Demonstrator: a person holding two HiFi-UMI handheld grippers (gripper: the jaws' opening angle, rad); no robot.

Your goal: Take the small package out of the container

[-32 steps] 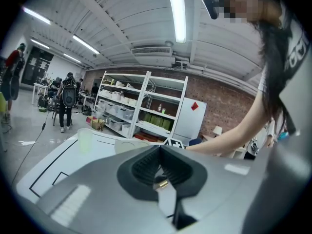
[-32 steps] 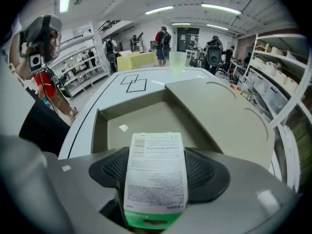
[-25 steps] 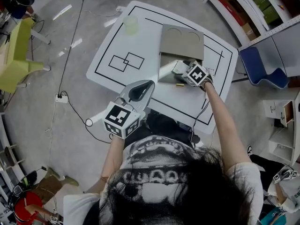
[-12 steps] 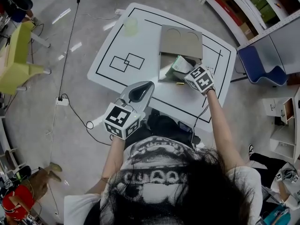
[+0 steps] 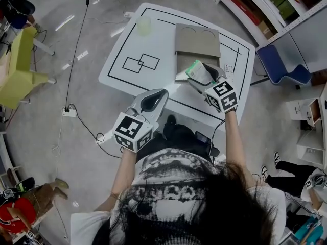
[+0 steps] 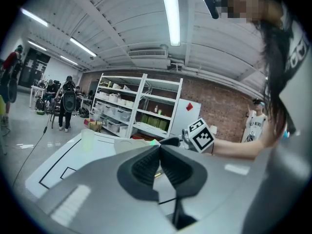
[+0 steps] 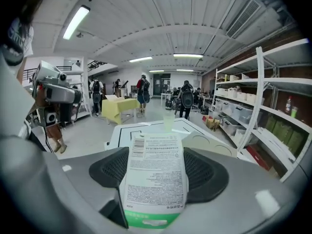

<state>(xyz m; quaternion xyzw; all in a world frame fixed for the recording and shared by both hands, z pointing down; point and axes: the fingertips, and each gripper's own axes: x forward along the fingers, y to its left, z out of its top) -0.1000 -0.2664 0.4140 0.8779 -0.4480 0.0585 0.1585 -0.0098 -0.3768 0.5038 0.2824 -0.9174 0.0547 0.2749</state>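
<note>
1. Counter (image 5: 153, 40): white top marked with black outlines. It carries the container.
2. Container (image 5: 198, 41): flat brown cardboard box. Its lid flap, with two half-round cut-outs, is laid back on the far side, and the opening faces the person.
3. Small package (image 5: 200, 72): white pouch with a barcode and fine print and a green band at its lower end (image 7: 155, 179). It is held tilted over the near right edge of the container, in the grip of the right tool.
4. Right tool (image 5: 207, 83): jaws pinch the small package from both sides (image 7: 156, 172), with the dark ribbed pads (image 7: 207, 169) against its faces. It is just beside the container's near right corner.
5. Left tool (image 5: 153, 100): jaws pressed together, with nothing between them (image 6: 160, 165). It is well apart from the container on its near left, at the counter's near edge, and points toward the container.
6. Cup (image 5: 144, 24): pale and translucent, upright on the counter. It is to the far left of the container and well apart from it.
7. Chair (image 5: 283, 70): blue, on the floor to the right of the container, beyond the counter's edge.
</note>
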